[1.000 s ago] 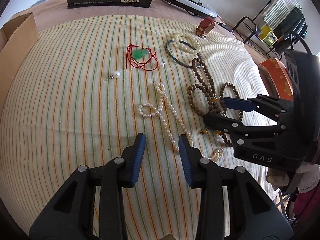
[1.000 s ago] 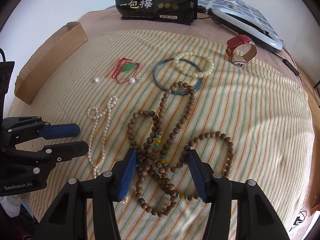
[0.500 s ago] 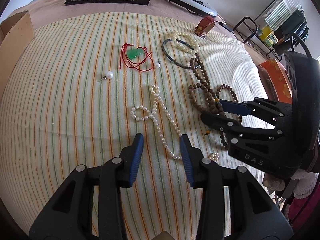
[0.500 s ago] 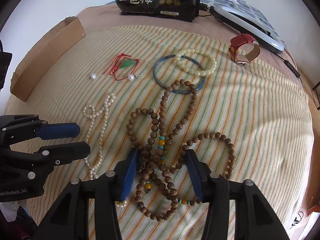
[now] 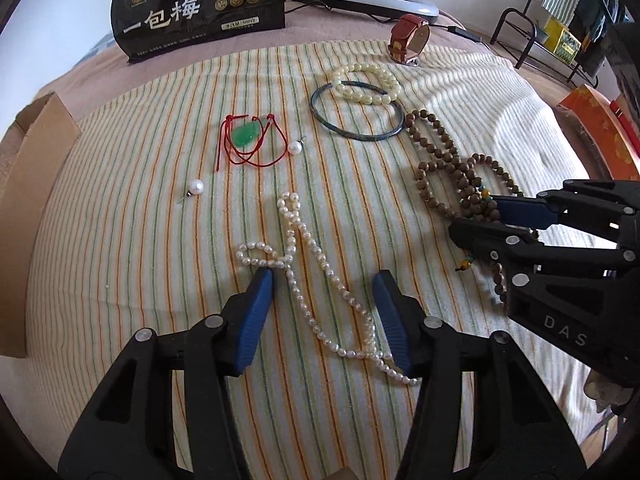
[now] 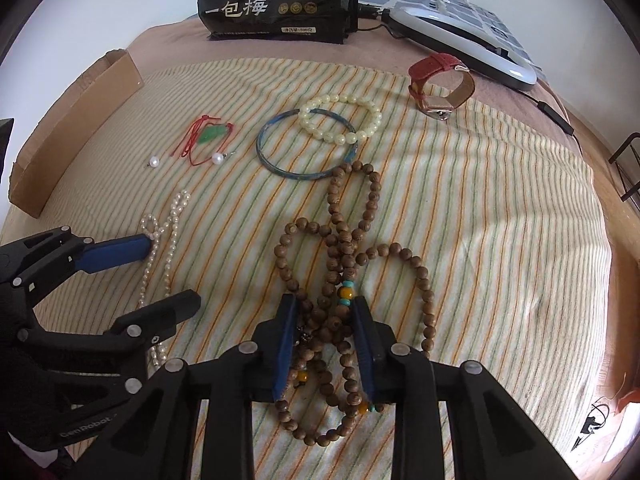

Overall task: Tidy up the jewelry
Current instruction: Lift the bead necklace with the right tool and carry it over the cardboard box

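Two hand-held claws worked over jewelry spread on a striped cloth (image 5: pixel 140 240) covering what looked like a bed. The left claw (image 5: pixel 324 312) pointed steeply down over the pearl necklace (image 5: pixel 316 256), its jaws widening, both strands of pearls lying between the blue pads (image 5: pixel 256 320) without being pressed. Just to its right, the right claw (image 6: pixel 324 340) was drawing its jaws together around a tangled bunch of the wooden bead necklace (image 6: pixel 344 252); the beads sat crowded between the pads (image 6: pixel 285 344), though whether they were already pinched could not be told for certain. The rest of that long strand looped across the cloth ahead of the claw, dotted with a few amber and turquoise beads.

Farther off lay a blue bangle (image 5: pixel 356 130) with a pale yellow bead bracelet (image 5: pixel 366 82) overlapping its far rim. Left of those sat a green pendant on a red cord (image 5: pixel 246 136), with one loose pearl earring (image 5: pixel 295 147) touching the cord and another (image 5: pixel 196 187) apart, nearer the cardboard box (image 5: pixel 28 184) at the cloth's left edge. A red leather watch (image 6: pixel 440 84) stood on its side at the far edge of the cloth, a black snack bag (image 6: pixel 276 0) upright behind
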